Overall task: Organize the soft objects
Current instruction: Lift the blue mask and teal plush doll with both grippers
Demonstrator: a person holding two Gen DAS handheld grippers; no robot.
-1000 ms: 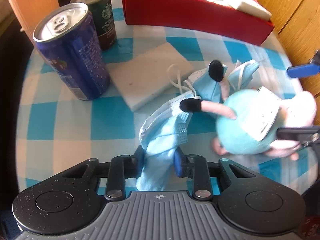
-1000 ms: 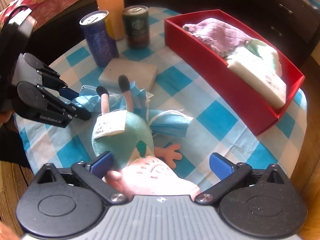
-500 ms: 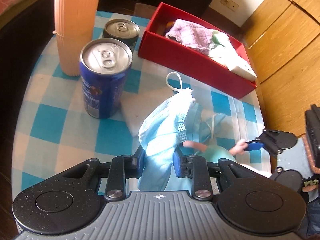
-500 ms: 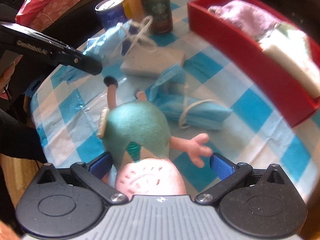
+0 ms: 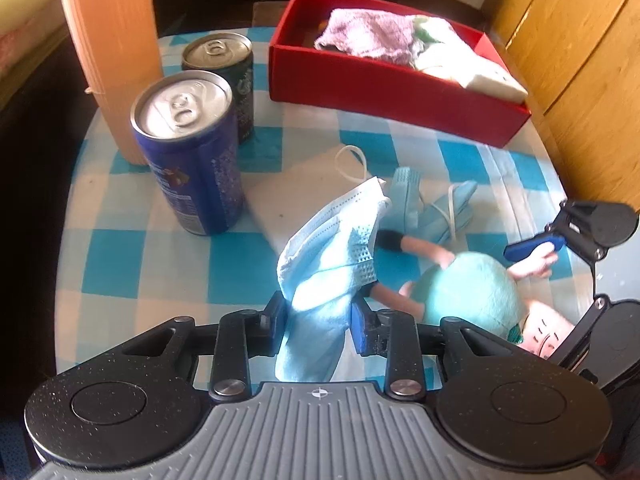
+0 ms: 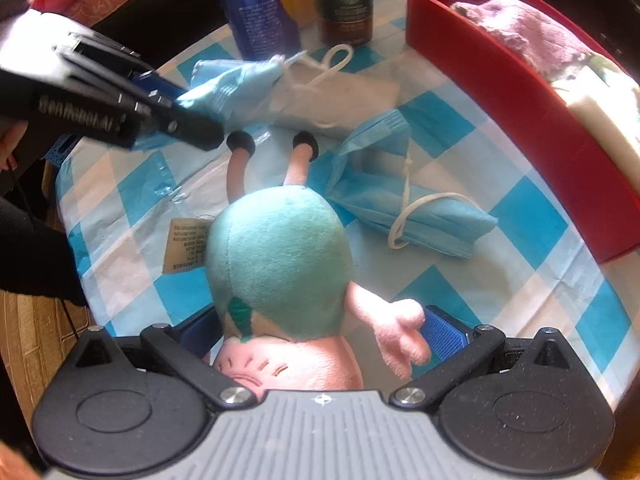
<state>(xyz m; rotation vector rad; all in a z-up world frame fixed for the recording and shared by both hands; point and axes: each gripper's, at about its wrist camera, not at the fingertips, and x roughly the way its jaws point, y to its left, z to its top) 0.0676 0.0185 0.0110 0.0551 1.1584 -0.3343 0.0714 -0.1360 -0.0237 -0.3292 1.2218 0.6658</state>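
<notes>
In the left wrist view, the left gripper [image 5: 320, 316] sits at lower centre, its jaws having just been easing apart, yet a crumpled blue face mask [image 5: 332, 256] is between the pads and looks pinched there, rising toward mid-frame with its white ear loop trailing over a white pad [image 5: 296, 188] on the checked surface [image 5: 120, 264]. A second blue mask [image 6: 404, 196] lies flat, right of centre in the right wrist view, just beside the plush toy [image 6: 280, 264]. That toy, teal-bodied with a pink head and arm, lies on the surface at lower centre of the right wrist view, legs pointing toward the top of the frame, a paper tag at its left. The right gripper [image 6: 324, 332] has its blue pads spread on either side of the toy's head end; the left pad seems to touch the body and the pink hand rests against the right pad, though I cannot tell for sure whether they press. At upper right of both views stands a red box [image 5: 384, 84] holding a purple cloth [image 5: 368, 36] and a white folded item [image 5: 476, 72]. At upper left of the left wrist view stand a blue can [image 5: 192, 156], a dark green can [image 5: 224, 76] behind it, and an orange ribbed cylinder [image 5: 116, 48].
</notes>
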